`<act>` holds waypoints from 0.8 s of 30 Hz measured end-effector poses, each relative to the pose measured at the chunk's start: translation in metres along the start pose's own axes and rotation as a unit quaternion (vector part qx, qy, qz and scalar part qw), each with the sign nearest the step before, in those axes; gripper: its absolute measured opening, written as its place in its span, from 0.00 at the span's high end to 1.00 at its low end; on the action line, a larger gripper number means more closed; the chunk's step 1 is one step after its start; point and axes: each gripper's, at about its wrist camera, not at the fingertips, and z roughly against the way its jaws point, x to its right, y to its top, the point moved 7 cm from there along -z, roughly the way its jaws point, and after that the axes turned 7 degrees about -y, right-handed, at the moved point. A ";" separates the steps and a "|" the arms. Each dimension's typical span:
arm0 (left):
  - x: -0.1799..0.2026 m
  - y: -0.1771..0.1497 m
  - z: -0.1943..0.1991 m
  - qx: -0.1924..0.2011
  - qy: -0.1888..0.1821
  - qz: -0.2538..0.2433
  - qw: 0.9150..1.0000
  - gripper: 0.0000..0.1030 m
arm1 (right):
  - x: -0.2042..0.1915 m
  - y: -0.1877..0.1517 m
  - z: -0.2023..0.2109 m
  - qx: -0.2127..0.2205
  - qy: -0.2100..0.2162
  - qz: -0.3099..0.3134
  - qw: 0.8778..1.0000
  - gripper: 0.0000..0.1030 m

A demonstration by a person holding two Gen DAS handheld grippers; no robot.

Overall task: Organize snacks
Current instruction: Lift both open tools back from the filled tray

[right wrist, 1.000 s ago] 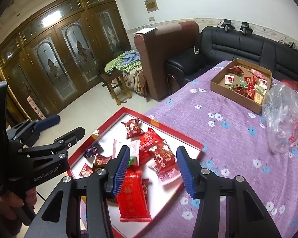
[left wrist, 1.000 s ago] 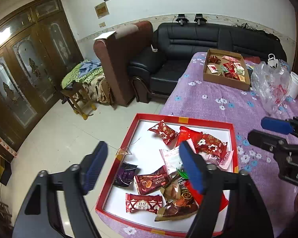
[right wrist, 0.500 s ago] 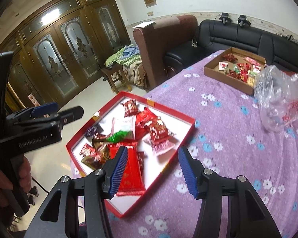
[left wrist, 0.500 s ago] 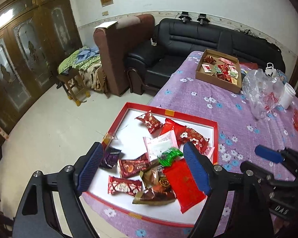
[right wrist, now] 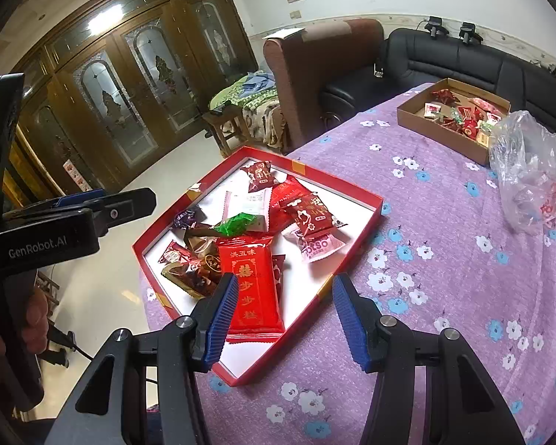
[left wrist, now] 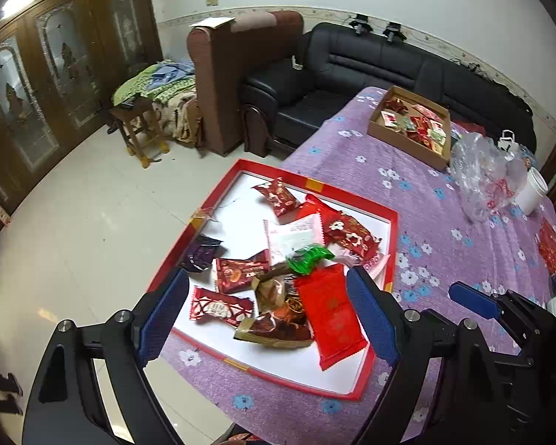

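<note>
Two grippers hover over our snack pile, and neither has hold of anything. Starting at the left, our left gripper hangs above the near end of the shallow red cardboard tray with a white floor, its jaws opening wide. Seen between its blue pads from above, and untouched, are a red-and-white patterned wrapper, a dark maroon biscuit packet and a brown glossy foil packet. A dark purple wrapper lies by the tray's left wall, and a crinkled green wrapper sits mid-pile.

Moving right, our right gripper stands about half open over the tray's near corner. A long flat red packet with gold characters lies just ahead of its left pad, not gripped. A pink-and-white wrapper rests beside it.

Farther right on the counter's purple flowered cloth sit a brown cardboard box of mixed sweets and a crumpled clear plastic bag, well apart from the tray.
</note>
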 end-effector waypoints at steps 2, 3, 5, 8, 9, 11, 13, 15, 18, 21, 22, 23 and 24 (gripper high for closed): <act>-0.003 0.000 0.001 0.001 -0.005 0.004 1.000 0.15 | 0.000 0.000 0.000 0.000 0.001 0.002 1.000 0.47; -0.003 0.001 0.002 0.000 -0.007 0.006 1.000 0.15 | -0.001 0.000 -0.001 0.000 0.001 0.002 1.000 0.47; -0.005 0.001 0.002 -0.002 -0.011 0.012 1.000 0.15 | 0.000 0.001 -0.001 0.000 0.001 0.003 1.000 0.47; -0.005 0.002 0.002 -0.002 -0.011 0.012 1.000 0.15 | 0.000 0.001 -0.001 0.000 0.000 0.001 1.000 0.47; -0.005 0.003 0.002 -0.002 -0.008 0.011 1.000 0.15 | 0.000 0.001 -0.001 0.000 0.000 0.001 1.000 0.47; -0.004 0.003 0.001 -0.003 -0.010 0.008 1.000 0.15 | 0.001 0.001 -0.001 0.000 -0.001 0.000 1.000 0.47; -0.003 0.003 0.001 -0.004 -0.010 0.008 1.000 0.15 | 0.002 0.002 -0.001 0.000 -0.002 -0.001 1.000 0.47; -0.002 0.003 0.001 -0.004 -0.009 0.005 1.000 0.15 | 0.002 0.003 -0.001 0.001 -0.001 -0.002 1.000 0.47; -0.003 0.005 0.001 -0.004 -0.006 0.003 1.000 0.15 | 0.002 0.003 -0.001 0.001 -0.001 0.000 1.000 0.47; -0.004 0.005 0.000 -0.004 -0.003 0.003 1.000 0.15 | 0.001 0.004 -0.002 0.000 0.001 0.002 1.000 0.47; -0.005 0.005 0.000 -0.004 -0.002 0.003 1.000 0.15 | 0.000 0.004 -0.002 0.000 0.002 0.003 1.000 0.47; -0.006 0.005 -0.001 -0.005 -0.002 0.003 1.000 0.15 | -0.001 0.004 -0.002 0.000 0.002 0.004 1.000 0.47; -0.006 0.005 -0.001 -0.006 0.000 0.001 1.000 0.15 | -0.001 0.004 -0.002 0.001 0.002 0.005 1.000 0.47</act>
